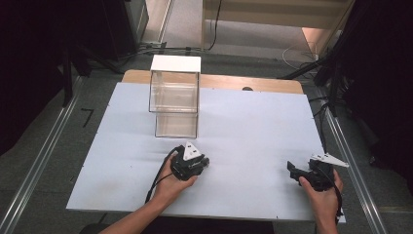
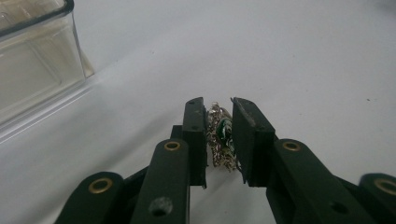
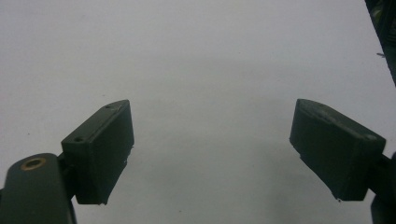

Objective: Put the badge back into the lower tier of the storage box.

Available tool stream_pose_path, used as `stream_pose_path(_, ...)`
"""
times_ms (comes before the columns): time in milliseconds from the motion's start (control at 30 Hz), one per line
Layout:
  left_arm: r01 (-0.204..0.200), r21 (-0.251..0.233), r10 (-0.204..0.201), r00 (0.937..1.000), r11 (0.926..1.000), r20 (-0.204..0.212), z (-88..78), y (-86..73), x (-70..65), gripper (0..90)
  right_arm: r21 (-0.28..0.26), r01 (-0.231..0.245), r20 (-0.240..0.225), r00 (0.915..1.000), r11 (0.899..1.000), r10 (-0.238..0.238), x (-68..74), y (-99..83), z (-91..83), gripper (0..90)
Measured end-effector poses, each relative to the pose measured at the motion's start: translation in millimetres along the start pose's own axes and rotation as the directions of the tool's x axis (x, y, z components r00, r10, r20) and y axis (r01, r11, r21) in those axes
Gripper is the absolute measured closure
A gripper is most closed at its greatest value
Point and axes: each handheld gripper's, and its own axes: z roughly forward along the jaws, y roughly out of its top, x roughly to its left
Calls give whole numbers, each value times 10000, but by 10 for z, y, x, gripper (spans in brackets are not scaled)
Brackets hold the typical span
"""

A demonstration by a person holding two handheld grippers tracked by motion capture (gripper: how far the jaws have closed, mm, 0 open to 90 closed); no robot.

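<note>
**Two risks around a small trinket pinched near the clear box**

High view: one left gripper (image 1: 200, 162) is seen low over the white table (image 1: 253, 131), just in front of the clear box (image 1: 175, 97), which stands in two tiers under a white lid (image 1: 176, 63); the right gripper (image 1: 295, 171) is held well apart, near the table's right edge; what lies between the left jaws cannot be made out from here.

Left gripper view: a small gold-coloured trinket (image 2: 221, 135) with a green stone is clamped between the black jaws, which are drawn nearly together on it; only a thin edge appears to be caught, so a slip is judged likely if it is lifted quickly; loose chain-like parts hang below and could be snagged on the box wall (image 2: 42, 65) at the left.

Right gripper view: the jaws are spread wide with nothing between them, above bare table; no support could be given from there if the trinket were dropped.
</note>
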Motion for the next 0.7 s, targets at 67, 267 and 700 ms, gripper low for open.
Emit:
stream_pose_path(67,14,-98,-13,9998,10000,180,-21,4,-2,809,12,-26,1,10000,10000,26,1,0,0,123)
stream_pose_path(267,-121,-55,123,9989,9999,463,-44,-4,-29,838,9,-35,-3,10000,10000,35,-1,0,-2,124)
stream_pose_path(700,-178,-198,192,9972,9996,720,-55,-4,-41,842,11,-60,-30,10000,10000,60,-5,0,-5,124)
